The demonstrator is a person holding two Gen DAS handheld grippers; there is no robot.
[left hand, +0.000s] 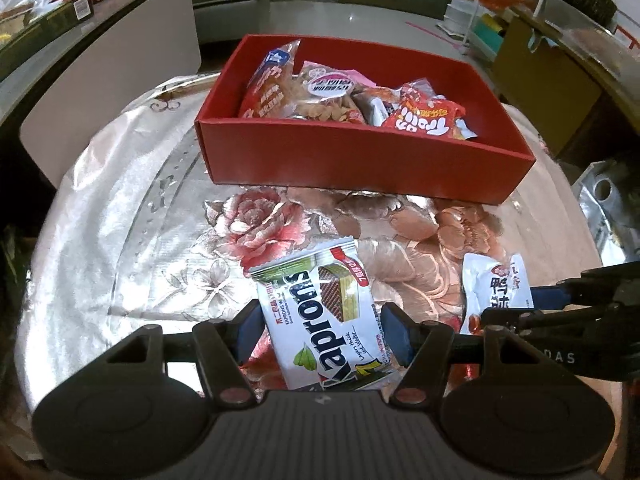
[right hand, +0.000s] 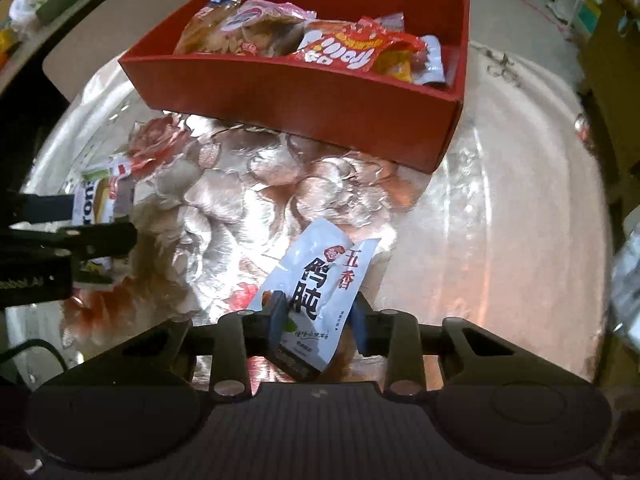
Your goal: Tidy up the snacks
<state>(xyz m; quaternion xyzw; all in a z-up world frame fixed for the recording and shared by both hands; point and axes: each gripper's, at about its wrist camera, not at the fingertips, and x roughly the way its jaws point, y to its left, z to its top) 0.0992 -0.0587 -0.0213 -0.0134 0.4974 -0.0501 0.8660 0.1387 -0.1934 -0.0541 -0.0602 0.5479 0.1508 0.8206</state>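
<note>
A red box (left hand: pixel 360 160) with several snack packs stands on the round table, also in the right wrist view (right hand: pixel 304 92). My left gripper (left hand: pixel 322 330) has its pads on both sides of a white and green Kaprons wafer pack (left hand: pixel 320 312), shut on it. My right gripper (right hand: pixel 318 322) is shut on a white duck snack pouch (right hand: pixel 320 280), which is tilted above the cloth. The pouch also shows in the left wrist view (left hand: pixel 496 288), with the right gripper (left hand: pixel 560 304) beside it. The left gripper and wafer pack show at the left of the right wrist view (right hand: pixel 96 208).
The table has a shiny floral cloth (left hand: pixel 160 208). A beige cabinet (left hand: pixel 120 60) stands at the far left, a shelf with boxes (left hand: pixel 520 40) at the far right. A silver foil bag (left hand: pixel 608 208) lies at the table's right edge.
</note>
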